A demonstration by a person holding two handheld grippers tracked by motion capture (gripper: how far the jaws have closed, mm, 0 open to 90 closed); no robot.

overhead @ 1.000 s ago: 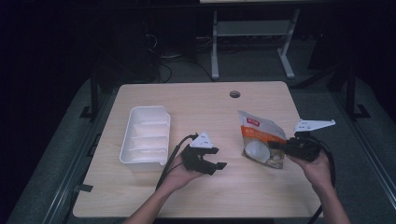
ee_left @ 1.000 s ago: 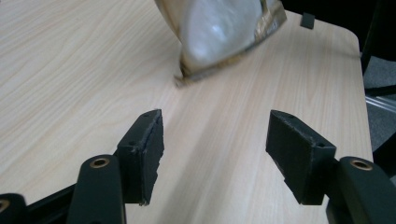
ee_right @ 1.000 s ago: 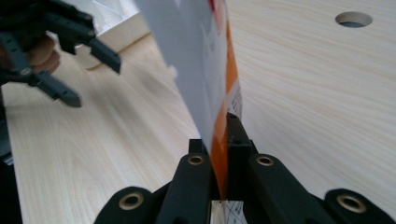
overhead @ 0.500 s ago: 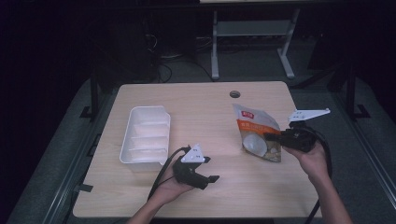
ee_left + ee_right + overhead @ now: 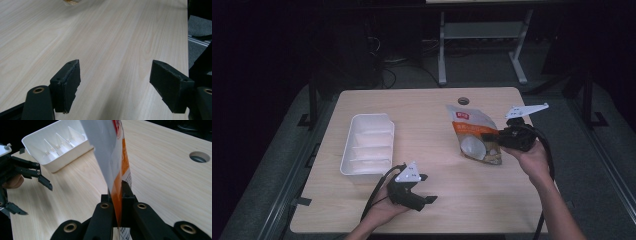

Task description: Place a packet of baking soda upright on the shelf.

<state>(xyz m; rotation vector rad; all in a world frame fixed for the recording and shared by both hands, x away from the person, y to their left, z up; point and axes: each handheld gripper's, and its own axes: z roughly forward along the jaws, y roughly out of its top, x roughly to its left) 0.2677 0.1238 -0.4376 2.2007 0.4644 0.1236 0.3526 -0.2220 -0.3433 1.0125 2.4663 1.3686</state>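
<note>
An orange and white snack pouch (image 5: 473, 134) hangs tilted above the right half of the wooden table (image 5: 422, 115). My right gripper (image 5: 491, 137) is shut on the pouch's right edge. In the right gripper view the pouch (image 5: 110, 152) rises from between the closed jaws of the right gripper (image 5: 118, 195). My left gripper (image 5: 428, 188) stands open near the table's front edge, left of the middle, holding nothing. In the left gripper view the left gripper (image 5: 115, 75) has its jaws wide apart over bare wood.
A white tray (image 5: 368, 145) with divided compartments lies at the left of the table, and its compartments look empty in the right gripper view (image 5: 57, 145). A round cable hole (image 5: 463, 101) sits near the back edge. Metal frame legs (image 5: 442, 50) stand behind the table.
The left gripper has drawn back towards the front edge, away from the pouch. The right gripper has raised the pouch and carried it slightly back and left.
</note>
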